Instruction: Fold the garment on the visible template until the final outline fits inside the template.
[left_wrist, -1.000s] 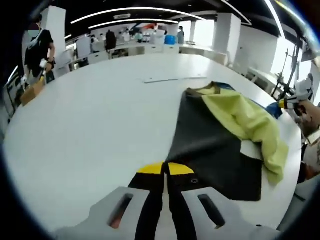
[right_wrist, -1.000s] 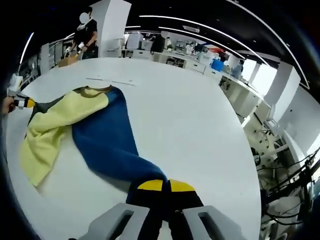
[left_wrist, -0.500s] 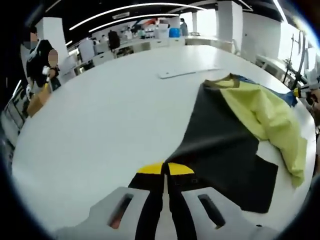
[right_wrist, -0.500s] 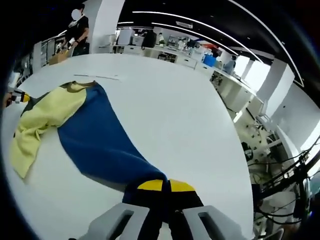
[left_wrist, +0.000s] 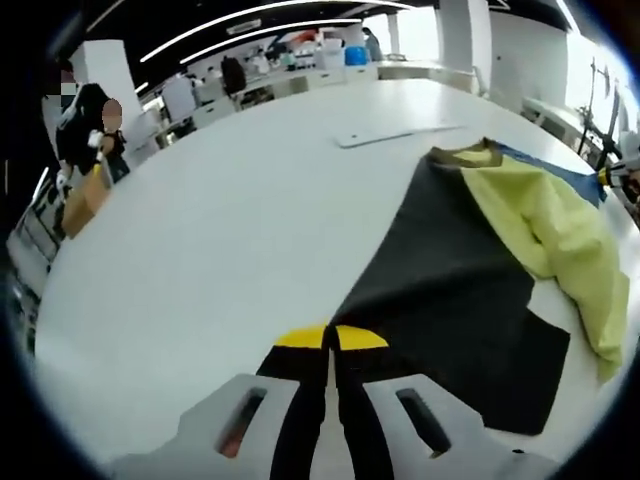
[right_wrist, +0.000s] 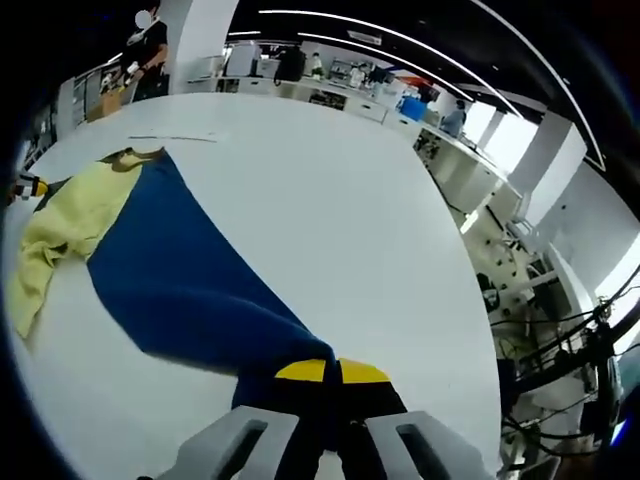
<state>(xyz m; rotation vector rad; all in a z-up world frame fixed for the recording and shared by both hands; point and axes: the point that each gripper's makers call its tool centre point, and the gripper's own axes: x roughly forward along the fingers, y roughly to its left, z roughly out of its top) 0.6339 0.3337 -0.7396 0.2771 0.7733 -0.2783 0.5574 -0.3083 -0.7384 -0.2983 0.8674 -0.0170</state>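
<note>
Black, yellow, blue garment (left_wrist: 470, 260), seemingly stretched across white table (left_wrist: 220, 230)

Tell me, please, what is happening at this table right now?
A person is working a garment on a white table with two handheld grippers. The left gripper is shut on the garment's black panel, and the right gripper is shut on its blue panel, so the cloth is stretched between them. A yellow part lies bunched in the middle. The garment is not folded yet.
</note>
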